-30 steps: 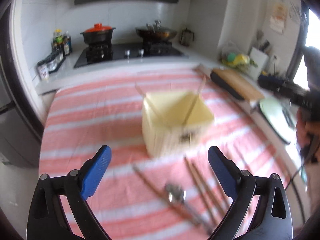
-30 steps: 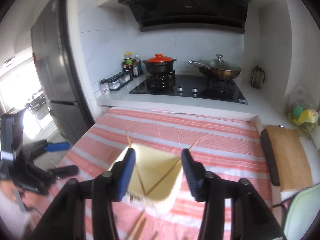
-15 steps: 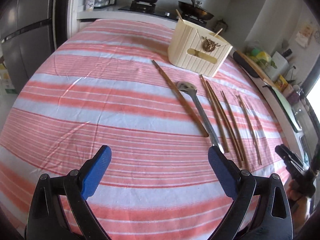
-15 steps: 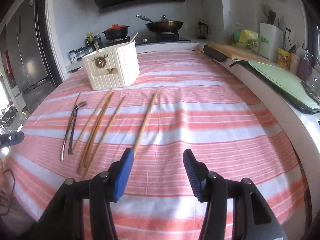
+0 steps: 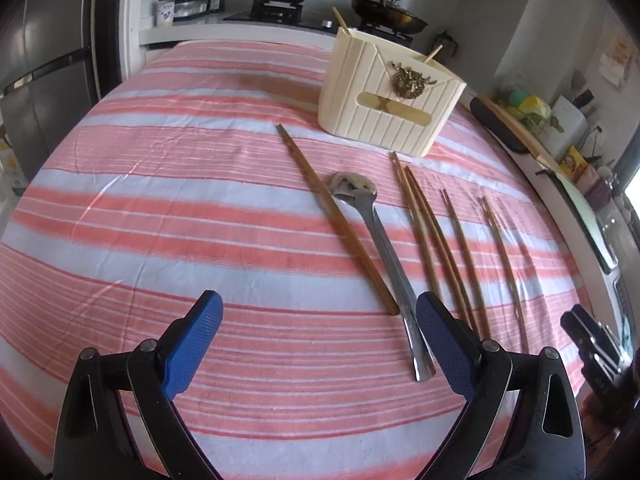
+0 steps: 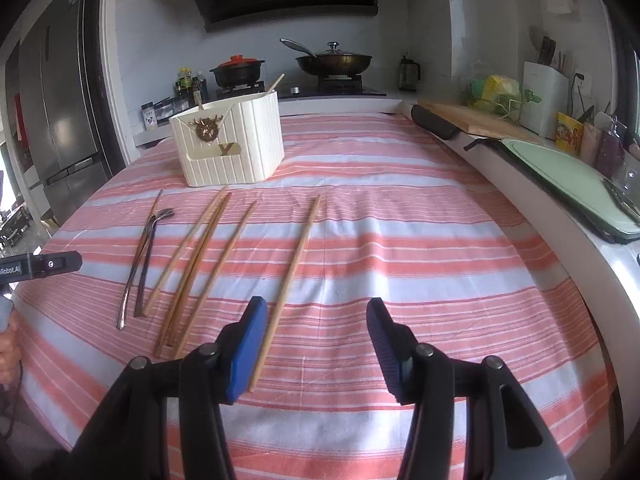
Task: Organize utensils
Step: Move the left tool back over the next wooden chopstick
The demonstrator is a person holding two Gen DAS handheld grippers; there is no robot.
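Both tongs hang open and empty. The lone chopstick [image 6: 294, 276] runs lengthwise up the frame, its near end just beside the right tongs [image 6: 316, 344]. The left tongs [image 5: 318, 344] sit lower centre, nearer the spoon [image 5: 380, 256].

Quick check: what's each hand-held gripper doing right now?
Left hand-held gripper: open, holding nothing.
Right hand-held gripper: open, holding nothing.

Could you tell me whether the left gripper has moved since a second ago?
Yes. The left gripper has pulled back and dropped: the ribbed cream utensil holder that loomed just ahead now sits far up the striped cloth.
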